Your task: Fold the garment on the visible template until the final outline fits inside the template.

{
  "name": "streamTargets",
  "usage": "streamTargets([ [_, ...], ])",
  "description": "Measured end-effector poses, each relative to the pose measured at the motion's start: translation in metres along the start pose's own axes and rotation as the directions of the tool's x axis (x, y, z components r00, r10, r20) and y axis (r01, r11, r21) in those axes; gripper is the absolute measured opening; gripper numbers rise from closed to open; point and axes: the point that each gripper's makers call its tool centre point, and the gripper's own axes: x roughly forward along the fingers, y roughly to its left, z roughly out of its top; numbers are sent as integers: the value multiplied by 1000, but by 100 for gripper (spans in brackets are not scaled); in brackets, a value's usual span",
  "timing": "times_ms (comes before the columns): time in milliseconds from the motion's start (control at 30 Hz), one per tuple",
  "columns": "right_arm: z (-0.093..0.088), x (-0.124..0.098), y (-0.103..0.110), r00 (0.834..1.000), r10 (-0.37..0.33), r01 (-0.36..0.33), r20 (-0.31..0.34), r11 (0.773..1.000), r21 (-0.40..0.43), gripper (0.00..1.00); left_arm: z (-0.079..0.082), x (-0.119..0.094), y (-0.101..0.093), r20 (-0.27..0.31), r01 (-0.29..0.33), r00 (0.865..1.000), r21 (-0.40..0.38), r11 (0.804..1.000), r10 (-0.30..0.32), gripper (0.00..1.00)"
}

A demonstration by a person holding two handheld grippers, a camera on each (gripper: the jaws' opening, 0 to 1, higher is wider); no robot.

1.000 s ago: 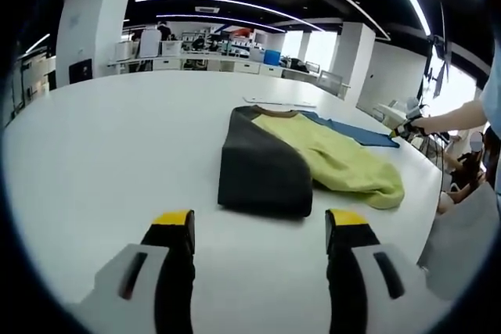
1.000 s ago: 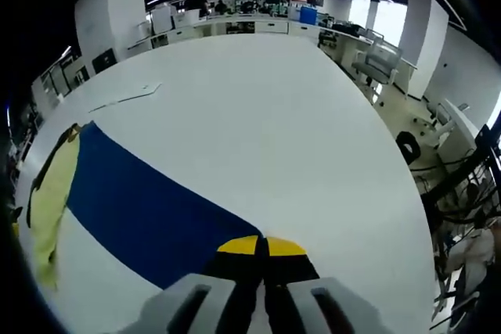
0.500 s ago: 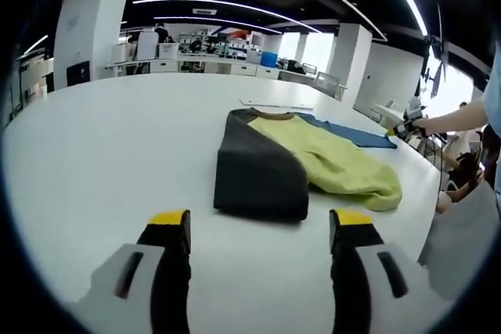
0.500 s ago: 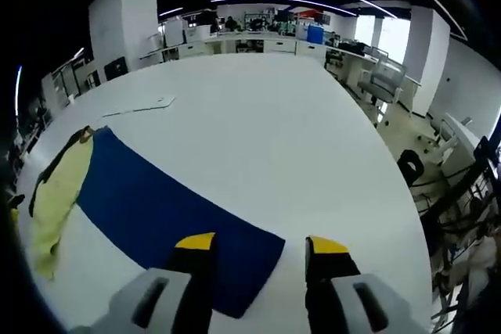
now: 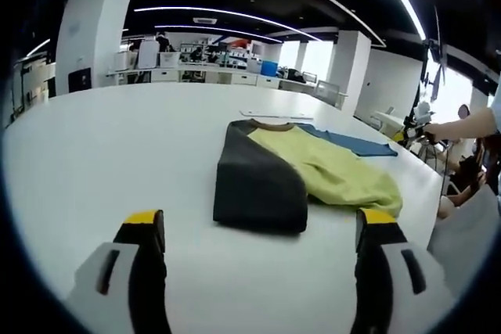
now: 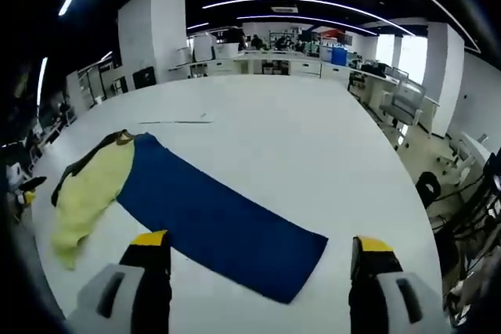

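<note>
The job looks partly done. The garment (image 5: 305,170) lies on the big white surface (image 5: 117,146), and one side of it is already folded over: a dark grey flap (image 5: 258,181) lies on top of the yellow part (image 5: 337,174). The blue template (image 6: 215,220) lies flat on the surface next to it. In the right gripper view the yellow cloth sits by one end of the template, right at its edge, and most of the blue is bare. So I think the garment is not yet sitting inside the template. It needs more folds, and it needs to end up on the blue, with its whole edge inside.

The garment is soft and a bit lumpy. The yellow part bunches up at the near end and is not smooth. The grey flap looks neat, with a rounded corner. There is a brown collar at the far end, near the blue template. The template is a long, thin, dark blue sheet with straight sides, and it lies flat.

The left gripper (image 5: 262,228) is wide open and holds nothing. It sits above the surface, on the near side of the grey flap, with a strip of white surface between them. The right gripper (image 6: 262,252) is wide open too and holds nothing. It looks down at the near end of the template. In the left gripper view a person's hand (image 5: 458,127) reaches in from the right, beyond the far end of the template
</note>
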Motion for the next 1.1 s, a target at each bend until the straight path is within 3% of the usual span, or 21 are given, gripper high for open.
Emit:
streamTargets([
  [67, 4, -1, 2, 1000, 18, -18, 19, 1000, -7, 100, 3, -1, 0, 12, 1, 1000, -10, 1000, -1, 99],
  [200, 7, -7, 28, 999, 41, -40, 34, 999, -31, 100, 7, -1, 0, 31, 4, 1000, -27, 1000, -4, 99],
  [300, 14, -26, 52, 995, 65, -63, 75, 997, -36, 100, 9, -3, 2, 40, 1, 999, -36, 999, 1, 99],
  [467, 23, -48, 75, 988, 82, -79, 133, 996, -28, 100, 12, -1, -3, 51, 15, 999, -30, 999, -14, 98],
  [700, 26, -73, 95, 976, 98, -100, 194, 995, -1, 99, 12, 2, -16, 45, 61, 997, -18, 998, -60, 97],
  [800, 20, -79, 105, 976, 100, -99, 192, 995, -12, 99, 13, 2, -18, 47, 72, 996, -13, 997, -72, 96],
  [1100, 17, -95, 142, 958, 159, -158, 238, 987, -24, 99, 17, 2, -13, 68, 71, 995, -68, 995, -67, 92],
])
